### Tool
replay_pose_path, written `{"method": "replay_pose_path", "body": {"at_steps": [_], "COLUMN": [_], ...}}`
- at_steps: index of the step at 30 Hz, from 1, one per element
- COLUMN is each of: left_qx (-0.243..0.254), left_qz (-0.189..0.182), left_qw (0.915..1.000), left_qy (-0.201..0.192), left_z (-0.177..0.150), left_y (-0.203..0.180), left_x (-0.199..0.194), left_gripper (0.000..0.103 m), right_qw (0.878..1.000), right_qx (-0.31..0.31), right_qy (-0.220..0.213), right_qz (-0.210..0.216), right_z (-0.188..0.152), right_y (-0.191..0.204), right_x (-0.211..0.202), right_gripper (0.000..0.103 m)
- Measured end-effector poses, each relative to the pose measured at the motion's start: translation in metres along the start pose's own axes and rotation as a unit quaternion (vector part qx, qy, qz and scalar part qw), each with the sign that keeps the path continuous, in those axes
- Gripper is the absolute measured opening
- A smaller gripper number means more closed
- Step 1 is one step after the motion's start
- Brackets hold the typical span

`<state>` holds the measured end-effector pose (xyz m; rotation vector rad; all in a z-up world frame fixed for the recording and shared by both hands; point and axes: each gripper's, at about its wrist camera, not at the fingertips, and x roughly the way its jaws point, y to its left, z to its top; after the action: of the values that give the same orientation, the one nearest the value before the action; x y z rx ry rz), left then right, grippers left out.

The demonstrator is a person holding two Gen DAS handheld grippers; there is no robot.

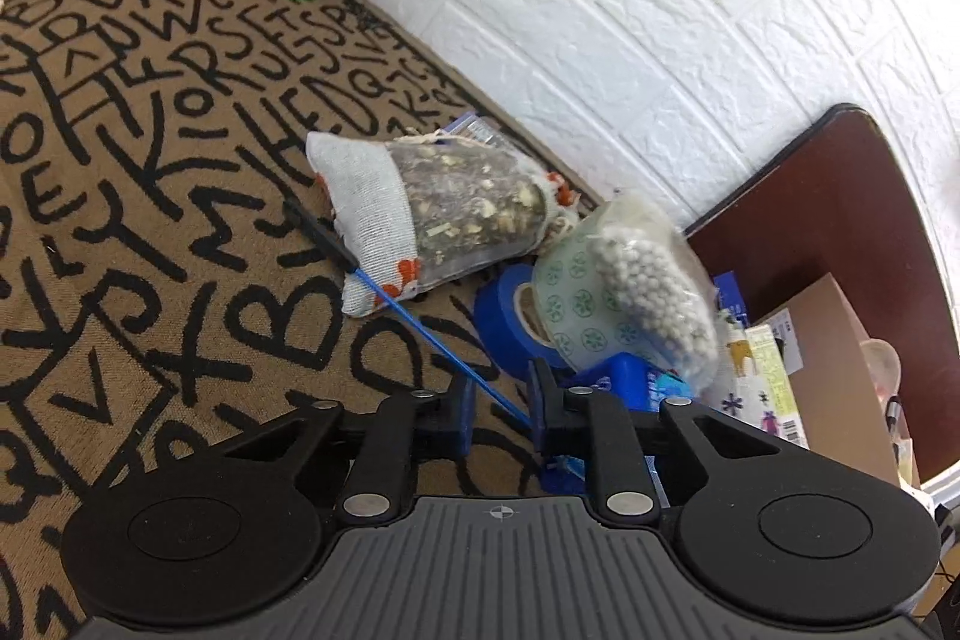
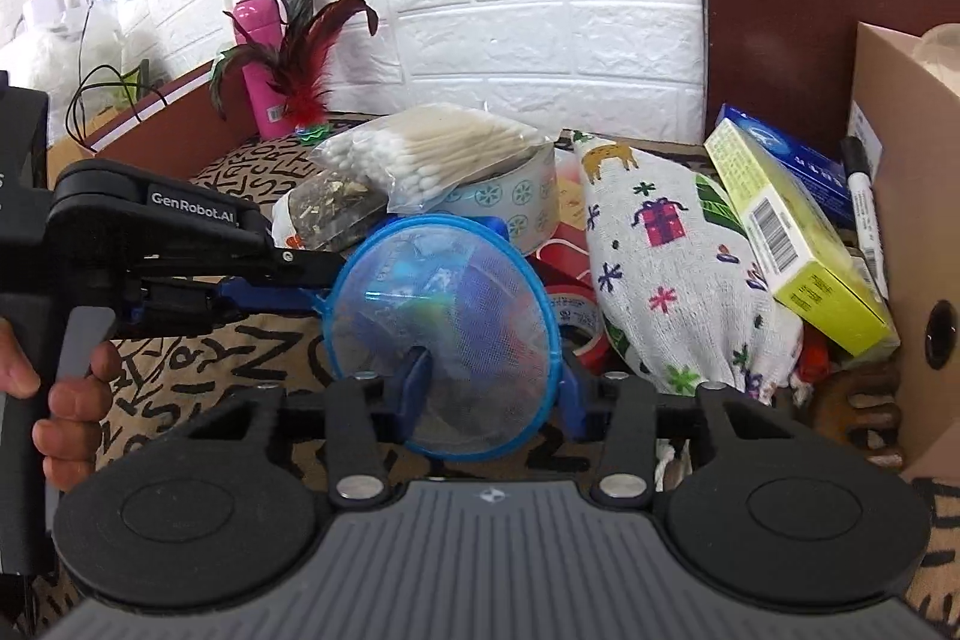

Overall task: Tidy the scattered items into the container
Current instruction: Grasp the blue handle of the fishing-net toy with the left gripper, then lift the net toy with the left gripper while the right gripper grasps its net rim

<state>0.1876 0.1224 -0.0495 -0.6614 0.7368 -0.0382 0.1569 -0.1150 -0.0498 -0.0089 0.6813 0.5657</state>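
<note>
A small blue net (image 2: 444, 340) with a thin blue handle (image 1: 444, 346) is the item in hand. My left gripper (image 1: 501, 409) has its jaws close around the handle, which runs between them; I cannot tell if they pinch it. In the right wrist view the left gripper (image 2: 312, 280) reaches the net's rim from the left. My right gripper (image 2: 489, 388) is open, its fingers on either side of the net's hoop. The brown cardboard box (image 2: 900, 232) stands at the right.
On the lettered cloth (image 1: 150, 220) lie a herb sachet (image 1: 444, 214), a bag of cotton swabs (image 2: 432, 148), tape rolls (image 2: 516, 202), a printed pouch (image 2: 678, 268), a green box (image 2: 798, 244) and a marker (image 2: 864, 214). A pink bottle (image 2: 264, 58) and feather toy (image 2: 306, 58) stand by the white wall.
</note>
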Motion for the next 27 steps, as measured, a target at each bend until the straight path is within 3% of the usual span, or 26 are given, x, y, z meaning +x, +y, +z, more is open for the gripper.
{"method": "replay_pose_path", "body": {"at_steps": [6,18,21,23,27], "left_qx": [0.023,0.077,0.091,0.097,0.106], "left_qz": [-0.016,-0.055,-0.058,-0.057,-0.053], "left_qw": [0.9996,0.9953,0.9938,0.9933,0.9927], "left_qy": [-0.011,-0.023,-0.025,-0.026,-0.023], "left_z": [-0.005,-0.036,-0.043,-0.047,-0.054], "left_y": [-0.018,-0.073,-0.085,-0.090,-0.095], "left_x": [-0.029,-0.071,-0.075,-0.077,-0.077], "left_gripper": [0.007,0.002,0.001,0.000,0.000], "right_qw": [1.000,0.998,0.998,0.998,0.999], "right_qx": [-0.011,-0.007,0.000,-0.004,-0.024], "right_qy": [-0.011,-0.061,-0.052,-0.049,-0.020], "right_qz": [0.016,0.015,0.036,0.040,0.035], "right_z": [0.000,-0.004,-0.015,-0.027,-0.049], "right_y": [0.008,0.004,0.002,0.007,0.029], "right_x": [-0.025,-0.100,-0.111,-0.116,-0.101], "right_gripper": [0.035,0.029,0.042,0.074,0.074]}}
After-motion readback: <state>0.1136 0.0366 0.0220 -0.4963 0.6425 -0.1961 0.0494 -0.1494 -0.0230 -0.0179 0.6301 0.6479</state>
